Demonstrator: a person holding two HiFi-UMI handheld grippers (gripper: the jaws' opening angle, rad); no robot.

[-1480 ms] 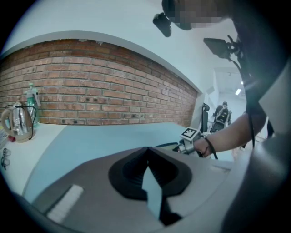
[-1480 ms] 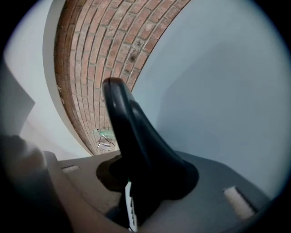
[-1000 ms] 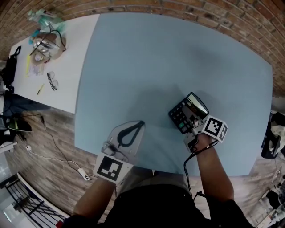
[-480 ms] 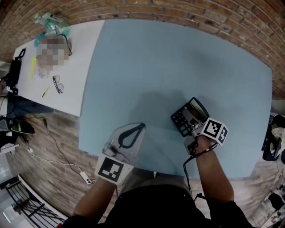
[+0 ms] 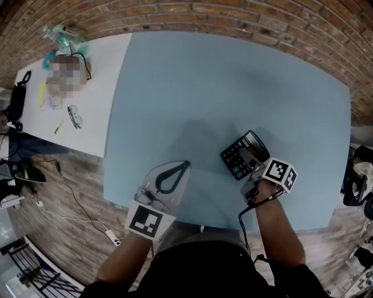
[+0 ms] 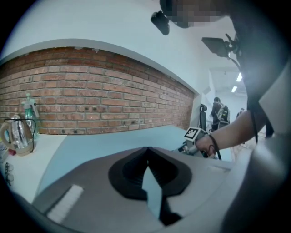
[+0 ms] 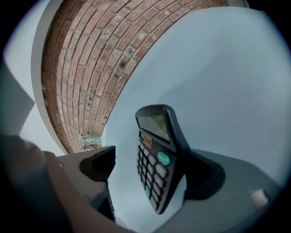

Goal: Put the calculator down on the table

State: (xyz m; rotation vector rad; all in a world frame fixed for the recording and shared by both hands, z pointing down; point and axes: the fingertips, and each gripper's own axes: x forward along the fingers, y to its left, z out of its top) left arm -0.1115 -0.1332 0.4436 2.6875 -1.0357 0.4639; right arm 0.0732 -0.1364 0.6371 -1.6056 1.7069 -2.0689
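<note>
A black calculator (image 5: 240,152) rests on the blue table (image 5: 233,81) near its front right, keys facing left and display at the far end. My right gripper (image 5: 249,160) straddles it, and its jaws have just been opening. In the right gripper view the calculator (image 7: 157,159) stands on edge, its back against the right pad (image 7: 207,175), while a clear gap separates the left pad (image 7: 101,164) from the keys. My left gripper (image 5: 183,165) hovers over the table's front edge, fingertips together on nothing, as the left gripper view (image 6: 148,150) also shows.
A white table (image 5: 108,75) adjoins on the left with glasses (image 5: 73,116), a spray bottle (image 5: 61,32) and small items. A brick wall (image 5: 233,14) runs behind. Cables (image 5: 70,215) trail on the wooden floor at the left.
The right gripper's jaws have spread away from the calculator, which now sits lower on the table. The left gripper has stayed where it was.
</note>
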